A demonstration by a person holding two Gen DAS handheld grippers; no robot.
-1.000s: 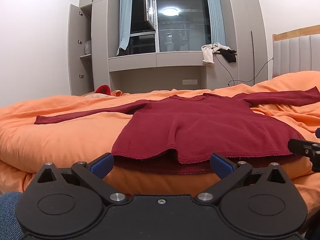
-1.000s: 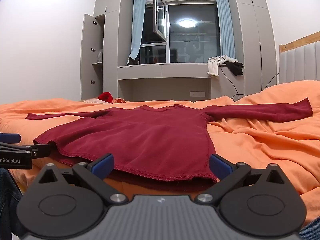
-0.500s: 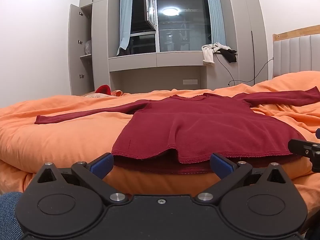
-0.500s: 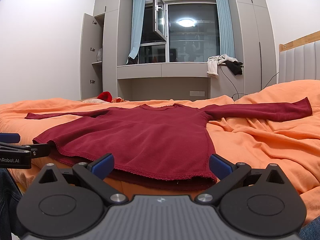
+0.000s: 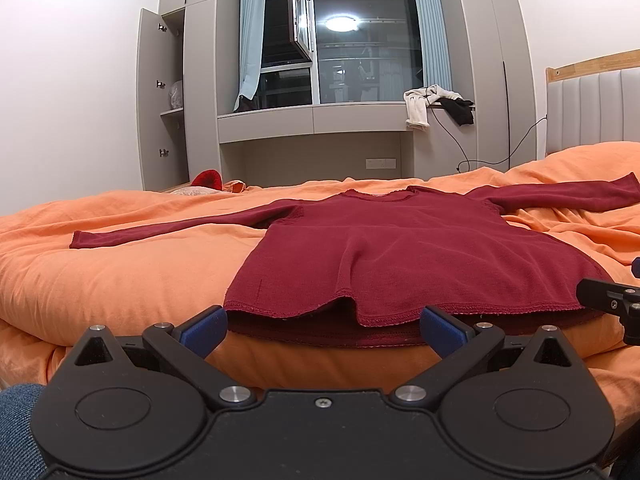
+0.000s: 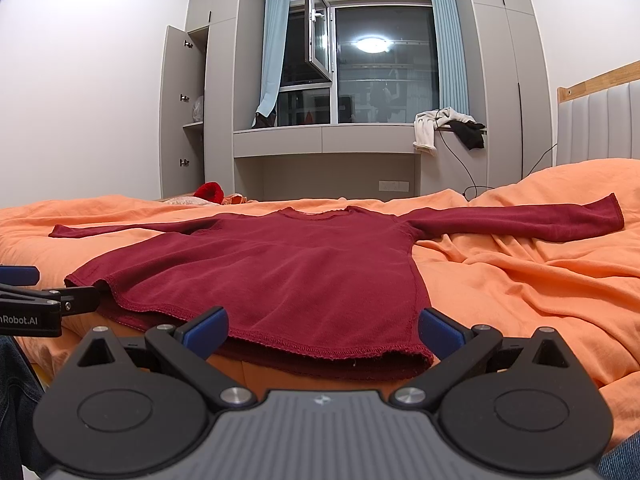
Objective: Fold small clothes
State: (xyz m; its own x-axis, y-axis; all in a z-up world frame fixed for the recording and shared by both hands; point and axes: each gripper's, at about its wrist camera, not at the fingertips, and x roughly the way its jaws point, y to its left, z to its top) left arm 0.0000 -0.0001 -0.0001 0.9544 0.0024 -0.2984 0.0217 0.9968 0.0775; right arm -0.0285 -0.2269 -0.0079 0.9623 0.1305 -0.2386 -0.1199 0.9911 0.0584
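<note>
Bed (image 5: pixel 120 280) covered by rumpled orange duvet | dark red long-sleeved top (image 5: pixel 400 256) lies flat on it, sleeves spread toward 9 and 3 o'clock, hem at 6 | red item (image 5: pixel 207 179) on far edge, 11 o'clock

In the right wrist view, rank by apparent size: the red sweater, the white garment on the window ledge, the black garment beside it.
1. red sweater, though nearness inflates it
2. white garment
3. black garment

Home bedroom, bed w/ orange duvet (image 5: pixel 120 280), padded headboard (image 6: pixel 596 120), built-in wardrobes (image 5: pixel 176 92)
</note>
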